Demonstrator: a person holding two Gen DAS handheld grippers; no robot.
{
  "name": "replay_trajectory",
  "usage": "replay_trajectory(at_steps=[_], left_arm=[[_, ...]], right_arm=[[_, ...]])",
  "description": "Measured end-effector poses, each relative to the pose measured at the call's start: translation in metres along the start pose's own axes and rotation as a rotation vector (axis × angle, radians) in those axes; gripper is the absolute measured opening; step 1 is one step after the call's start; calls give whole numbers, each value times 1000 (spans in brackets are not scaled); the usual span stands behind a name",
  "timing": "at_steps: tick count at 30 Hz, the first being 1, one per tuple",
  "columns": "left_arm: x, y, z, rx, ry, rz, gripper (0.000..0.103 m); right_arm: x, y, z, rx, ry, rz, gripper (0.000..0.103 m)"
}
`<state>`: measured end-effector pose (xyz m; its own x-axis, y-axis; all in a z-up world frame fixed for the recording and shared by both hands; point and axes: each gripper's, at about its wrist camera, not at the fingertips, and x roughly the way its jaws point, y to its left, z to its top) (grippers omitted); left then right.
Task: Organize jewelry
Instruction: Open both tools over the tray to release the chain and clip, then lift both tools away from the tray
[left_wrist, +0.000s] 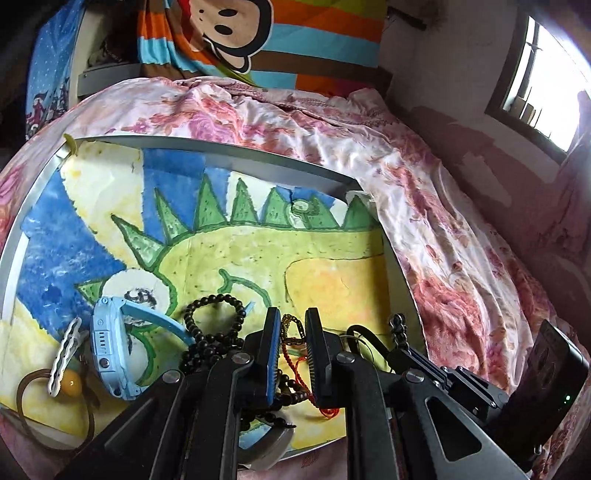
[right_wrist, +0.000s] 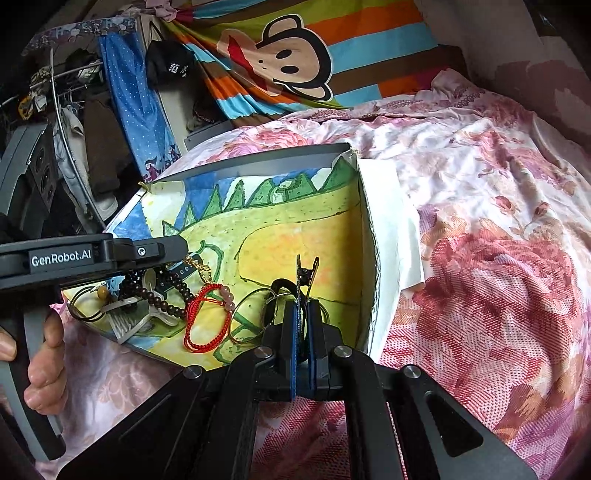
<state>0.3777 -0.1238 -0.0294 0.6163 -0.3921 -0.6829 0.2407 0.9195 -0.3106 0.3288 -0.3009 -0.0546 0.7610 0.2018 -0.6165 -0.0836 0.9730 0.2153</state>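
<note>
Left wrist view: a shallow grey tray, lined with a painted dinosaur picture, was seen lying on a bed covered in pink floral cloth. The left hand-held gripper was pointed down into the tray near its 6 o'clock edge, its jaws only narrowly parted around a thin gold chain and a red cord bracelet; whether the pads actually pressed on either could not be told. At about 9 o'clock from the jaws a dark bead bracelet was coiled, and further that way a light blue watch was lying on its side. A white hair clip and a brown hair tie with an amber bead were found toward the 8 o'clock edge of the tray.

Right wrist view: the right hand-held gripper was clenched on a slim black hair clip, held upright over the tray's 5 o'clock corner. Thin metal bangles were lying just at 10 o'clock from the jaws, touching one another. The red cord bracelet with pale pink beads was seen at 9 o'clock, with dark beads beyond it. A person's hand was wrapped around the grey handle of the left hand-held gripper at the 8 o'clock edge.
</note>
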Motion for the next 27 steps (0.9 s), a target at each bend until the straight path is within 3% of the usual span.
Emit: replay_trajectory(at_steps=[6, 12, 13, 14, 16, 18, 22, 27], left_arm=[[-2, 1, 0, -18, 4, 5, 13], [-10, 0, 0, -23, -11, 17, 26], [-13, 0, -1, -22, -14, 18, 27], [-16, -1, -1, -17, -21, 23, 29], [-24, -3, -2, -9, -40, 31, 51], [-39, -3, -3, -16, -90, 42, 71], [-69, -4, -7, -9, -158, 68, 79], [-119, -2, -22, 8, -274, 145, 98]], right_arm=[[-1, -2, -1, 13, -10, 1, 6], [-9, -1, 0, 14, -49, -6, 8], [-12, -1, 0, 15, -60, -8, 15], [-16, 0, 0, 16, -78, -13, 29], [-24, 0, 0, 16, -117, -18, 46], [-33, 2, 1, 5, -158, -26, 46], [-55, 9, 2, -11, -223, -31, 48], [-101, 24, 0, -30, -349, -11, 71]])
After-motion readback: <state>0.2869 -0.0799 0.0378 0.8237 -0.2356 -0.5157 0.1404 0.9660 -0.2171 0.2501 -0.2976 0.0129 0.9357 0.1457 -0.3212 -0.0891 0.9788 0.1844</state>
